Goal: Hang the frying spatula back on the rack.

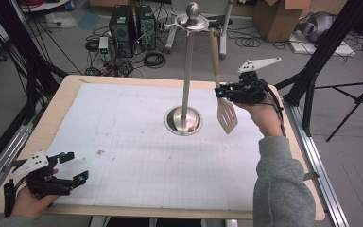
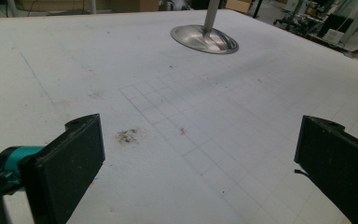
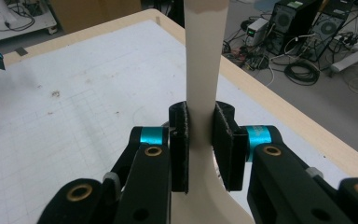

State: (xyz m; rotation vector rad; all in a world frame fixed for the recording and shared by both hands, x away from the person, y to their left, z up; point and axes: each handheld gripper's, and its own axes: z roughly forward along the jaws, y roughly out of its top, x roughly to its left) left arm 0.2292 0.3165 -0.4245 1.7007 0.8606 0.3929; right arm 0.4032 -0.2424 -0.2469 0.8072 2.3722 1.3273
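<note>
A metal stand [image 1: 187, 71] rises from a round base [image 1: 183, 120] at the middle of the white mat, with hooks around its knobbed top. A spatula [image 1: 227, 116] with a beige handle hangs upright just right of the pole, slotted blade down, its upper end up by the hooks. My right gripper [image 1: 219, 91] is shut on the handle just above the blade; in the right gripper view both pads [image 3: 179, 144] press the spatula handle [image 3: 205, 56]. My left gripper [image 1: 75, 166] rests at the table's near left corner, open and holding nothing [image 2: 200, 154]. The stand's base [image 2: 204, 38] lies far ahead of it.
The white gridded mat [image 1: 123, 142] covers a wooden table [image 1: 71, 80]. Beyond the far edge stand computer towers [image 1: 132, 23] with cables on the floor, and cardboard boxes [image 1: 276, 16]. Black tripod legs [image 1: 340, 56] stand to the right.
</note>
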